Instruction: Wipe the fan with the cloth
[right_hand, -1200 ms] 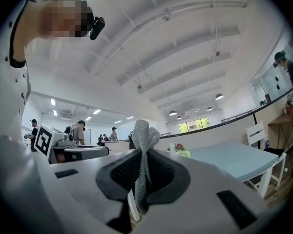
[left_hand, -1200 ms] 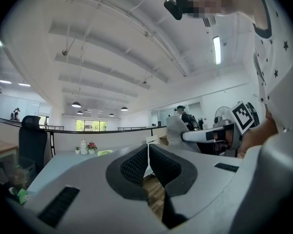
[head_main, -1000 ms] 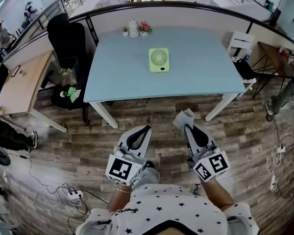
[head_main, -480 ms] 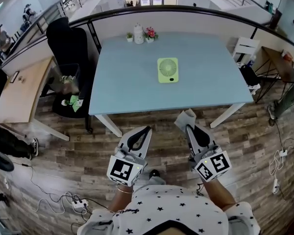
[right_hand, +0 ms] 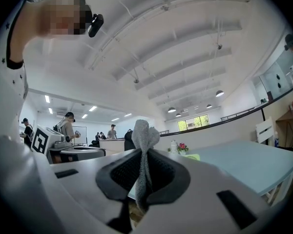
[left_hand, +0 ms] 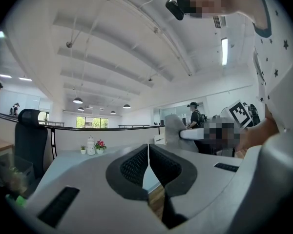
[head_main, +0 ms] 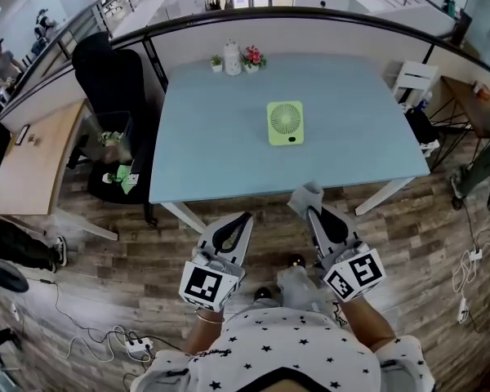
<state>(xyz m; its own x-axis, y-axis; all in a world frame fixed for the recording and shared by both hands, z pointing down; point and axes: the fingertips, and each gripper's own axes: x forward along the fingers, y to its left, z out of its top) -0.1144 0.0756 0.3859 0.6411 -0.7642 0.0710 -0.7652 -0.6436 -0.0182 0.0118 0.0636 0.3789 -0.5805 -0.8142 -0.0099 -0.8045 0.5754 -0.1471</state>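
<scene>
A small green fan (head_main: pixel 287 123) lies flat on the light blue table (head_main: pixel 204 153), a little right of its middle. In the right gripper view only its green top edge (right_hand: pixel 193 157) shows past the jaws. My right gripper (head_main: pixel 311 209) is shut on a grey cloth (head_main: pixel 305 198), whose bunched end (right_hand: pixel 143 136) sticks up above the jaws. My left gripper (head_main: pixel 242 216) is shut with nothing in it (left_hand: pixel 148 156). Both grippers hang over the wooden floor in front of the table's near edge, well short of the fan.
A white bottle (head_main: pixel 232 58) and two little potted plants (head_main: pixel 251 58) stand at the table's far edge. A black office chair (head_main: pixel 110 96) is at the table's left, a wooden desk (head_main: pixel 33 149) further left, a white chair (head_main: pixel 415 80) at the right. Cables lie on the floor.
The table and fan have shifted lower and to the right in the head view, so they are nearer. Both grippers keep their place and their state.
</scene>
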